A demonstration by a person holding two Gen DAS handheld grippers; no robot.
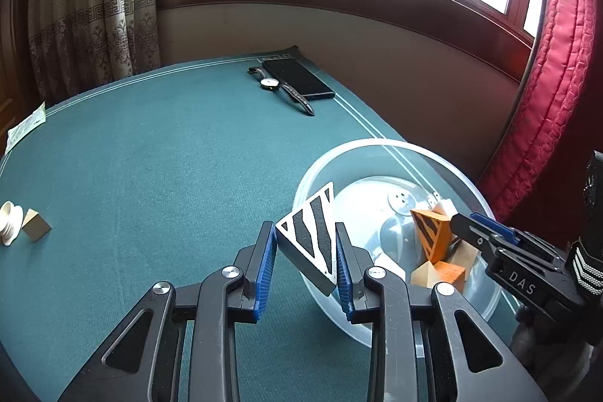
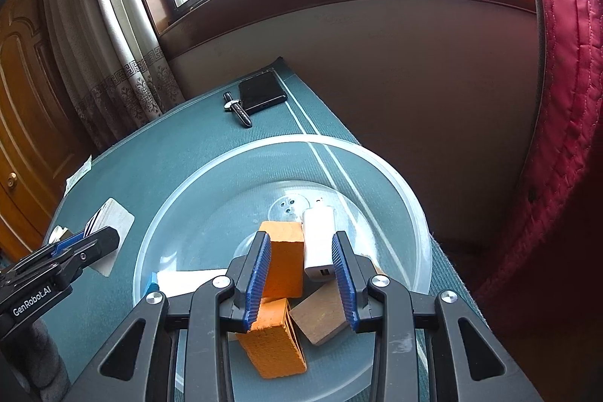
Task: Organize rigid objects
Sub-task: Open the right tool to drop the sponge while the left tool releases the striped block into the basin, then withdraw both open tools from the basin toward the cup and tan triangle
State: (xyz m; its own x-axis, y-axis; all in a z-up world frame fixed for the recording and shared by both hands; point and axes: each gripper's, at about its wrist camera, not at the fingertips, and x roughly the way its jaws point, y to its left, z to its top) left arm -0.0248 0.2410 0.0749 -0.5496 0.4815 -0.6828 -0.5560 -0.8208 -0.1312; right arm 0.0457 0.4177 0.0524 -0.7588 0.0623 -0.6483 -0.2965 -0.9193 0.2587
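Note:
My left gripper (image 1: 306,253) is shut on a white wedge block with black stripes (image 1: 312,234), held at the near-left rim of a clear plastic bowl (image 1: 467,183). The bowl (image 2: 414,210) holds orange blocks (image 2: 282,259), a wooden block (image 2: 318,317) and a white charger (image 2: 320,236). My right gripper (image 2: 301,274) is open above the bowl's contents, holding nothing. It shows at the right of the left wrist view (image 1: 486,228). A small wooden block (image 1: 35,225) and a white cap-like piece (image 1: 9,223) lie on the table at far left.
A green felt table (image 1: 169,157) carries a black phone (image 1: 297,78) and a wristwatch (image 1: 271,83) at its far edge. A paper slip (image 1: 26,127) lies at the left edge. A red quilted cover (image 1: 546,81) hangs on the right, a wall and window behind.

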